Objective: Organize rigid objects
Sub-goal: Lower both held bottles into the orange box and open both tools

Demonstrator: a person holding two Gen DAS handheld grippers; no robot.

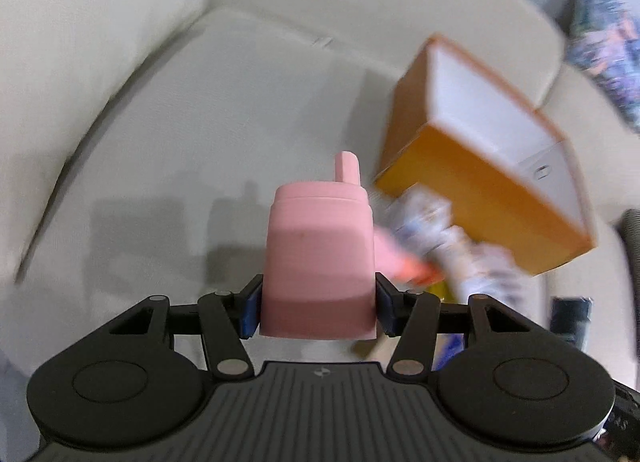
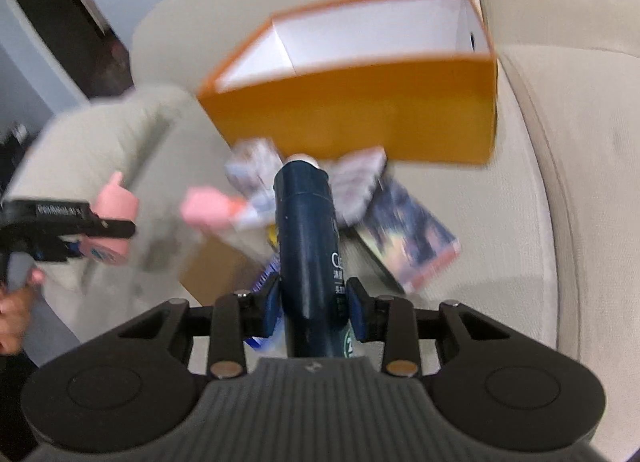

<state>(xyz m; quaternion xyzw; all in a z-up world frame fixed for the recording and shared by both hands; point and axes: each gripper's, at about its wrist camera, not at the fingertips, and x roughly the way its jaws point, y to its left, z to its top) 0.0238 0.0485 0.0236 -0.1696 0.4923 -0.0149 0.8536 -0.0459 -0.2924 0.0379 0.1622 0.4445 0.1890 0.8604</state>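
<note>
Orange box (image 2: 360, 117) lies open ahead of both tongs; right tongs (image 2: 314, 308) pinch a dark bottle (image 2: 308, 246) lengthwise; left tongs (image 1: 318, 310) pinch a pink container (image 1: 320, 258).

**Background only: sofa, dark cabinet, patterned cloth**

A cream sofa seat (image 1: 240, 133) is seen ahead of and below the left gripper, a cushion (image 1: 80, 61) to its upper left. Patterned blue fabric (image 1: 600, 41) is seen far right. A dark cabinet (image 2: 60, 13) is seen upper left of the right gripper, blurred.
</note>
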